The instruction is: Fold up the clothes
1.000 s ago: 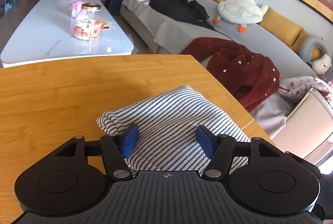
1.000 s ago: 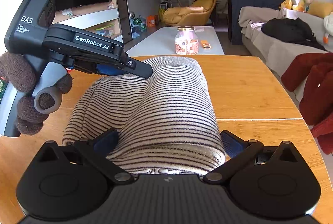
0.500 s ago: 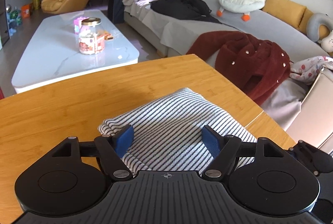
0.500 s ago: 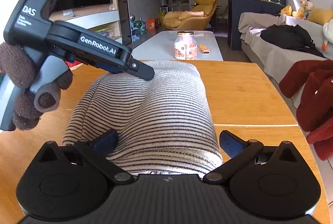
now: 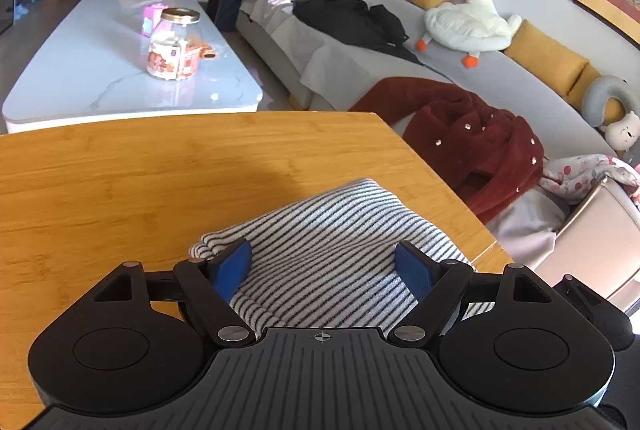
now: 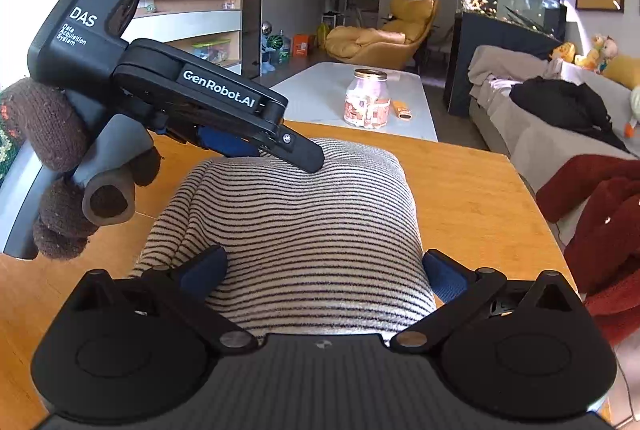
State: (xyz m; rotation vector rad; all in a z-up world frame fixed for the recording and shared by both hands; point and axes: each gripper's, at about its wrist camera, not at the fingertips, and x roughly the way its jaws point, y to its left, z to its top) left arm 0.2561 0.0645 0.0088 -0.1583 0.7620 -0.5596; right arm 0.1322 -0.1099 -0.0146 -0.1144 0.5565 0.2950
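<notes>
Grey sofa (image 5: 500,86), white coffee table (image 5: 100,78)

Both jaws spread wide: left hand-held gripper (image 5: 325,262) tilted downward, right hand-held gripper (image 6: 324,272) level.

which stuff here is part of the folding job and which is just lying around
Job:
striped top
wooden table
left hand-held gripper, open
right hand-held gripper, open

Lying about:
jar
red coat
black jacket
goose plush
yellow chair

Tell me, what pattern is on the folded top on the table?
Thin dark and white stripes on the folded top, clearest in the right wrist view.
</notes>
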